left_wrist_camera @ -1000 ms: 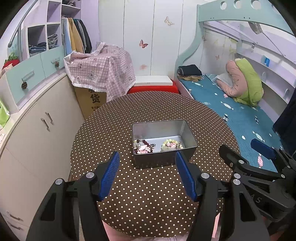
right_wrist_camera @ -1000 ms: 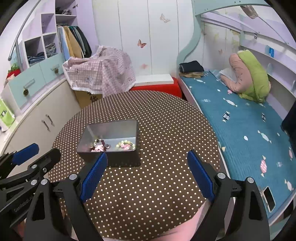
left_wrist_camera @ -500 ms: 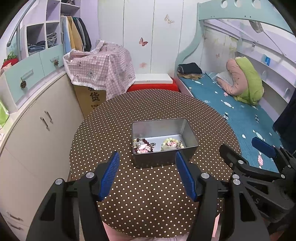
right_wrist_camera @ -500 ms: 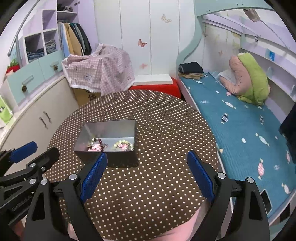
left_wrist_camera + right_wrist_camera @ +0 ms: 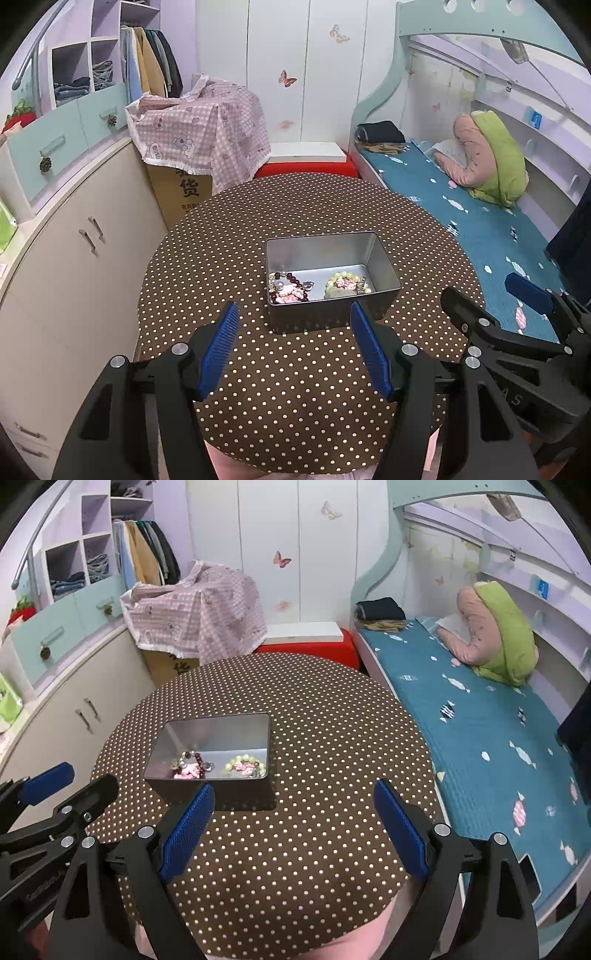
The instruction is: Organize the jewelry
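An open metal tin [image 5: 384, 269] stands on the round brown polka-dot table [image 5: 229, 236]. Inside lie a dark red bead bracelet with pink pieces [image 5: 290, 290] at the left and a pale green bead bracelet [image 5: 343, 285] at the right. My left gripper [image 5: 293, 314] is open and empty, hovering just in front of the tin. My right gripper [image 5: 293, 794] is open and empty over the table, to the right of the tin [image 5: 184, 731]; the jewelry [image 5: 192, 766] shows there too.
A cabinet [image 5: 74, 240] runs along the left. A bed with a blue cover [image 5: 461, 214] lies to the right. A cardboard box under a checked cloth [image 5: 199, 122] and a red stool [image 5: 306, 170] stand behind the table.
Both grippers have pulled back and up a little from the tin. Both stay open and empty; the tin and jewelry have not moved.
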Motion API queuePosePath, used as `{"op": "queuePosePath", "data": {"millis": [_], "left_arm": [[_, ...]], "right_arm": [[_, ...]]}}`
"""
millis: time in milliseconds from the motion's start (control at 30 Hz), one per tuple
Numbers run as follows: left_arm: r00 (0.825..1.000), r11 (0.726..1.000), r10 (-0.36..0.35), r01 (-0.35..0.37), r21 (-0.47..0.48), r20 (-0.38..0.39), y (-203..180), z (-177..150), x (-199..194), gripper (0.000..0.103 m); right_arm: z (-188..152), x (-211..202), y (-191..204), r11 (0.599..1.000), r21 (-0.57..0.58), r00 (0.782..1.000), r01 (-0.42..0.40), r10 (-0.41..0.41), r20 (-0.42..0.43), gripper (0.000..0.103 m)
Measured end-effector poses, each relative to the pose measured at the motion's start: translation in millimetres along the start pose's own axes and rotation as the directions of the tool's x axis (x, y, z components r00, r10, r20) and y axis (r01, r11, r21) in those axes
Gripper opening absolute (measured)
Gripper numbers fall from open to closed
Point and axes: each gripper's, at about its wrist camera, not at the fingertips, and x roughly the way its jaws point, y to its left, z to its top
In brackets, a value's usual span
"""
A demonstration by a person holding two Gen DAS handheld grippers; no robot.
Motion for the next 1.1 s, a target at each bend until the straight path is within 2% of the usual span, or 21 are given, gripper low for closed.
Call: {"op": "queuePosePath", "data": {"millis": [333, 833, 1100], "left_arm": [[1.000, 1.000, 0.001, -0.001, -0.006, 0.002, 1.8, -0.8, -0.6, 0.060], [1.000, 1.000, 0.002, -0.002, -0.006, 0.002, 0.5, -3.1, -2.5, 0.060], [1.000, 1.000, -0.003, 0.003, -0.012, 0.000, 1.1, -3.8, -4.7, 0.060]], "right_arm": [[0.1, -2.3, 4.1, 1.000, -0.012, 1.000, -0.003, 0.003, 0.008, 0.085], [-2.1, -1.0, 1.7, 1.000, -0.008, 0.999, -0.021, 0.021, -0.030, 0.085], [-2.8, -8.0, 0.3, 1.000, -0.008, 1.000, -0.017, 0.017, 0.001, 0.085]]}}
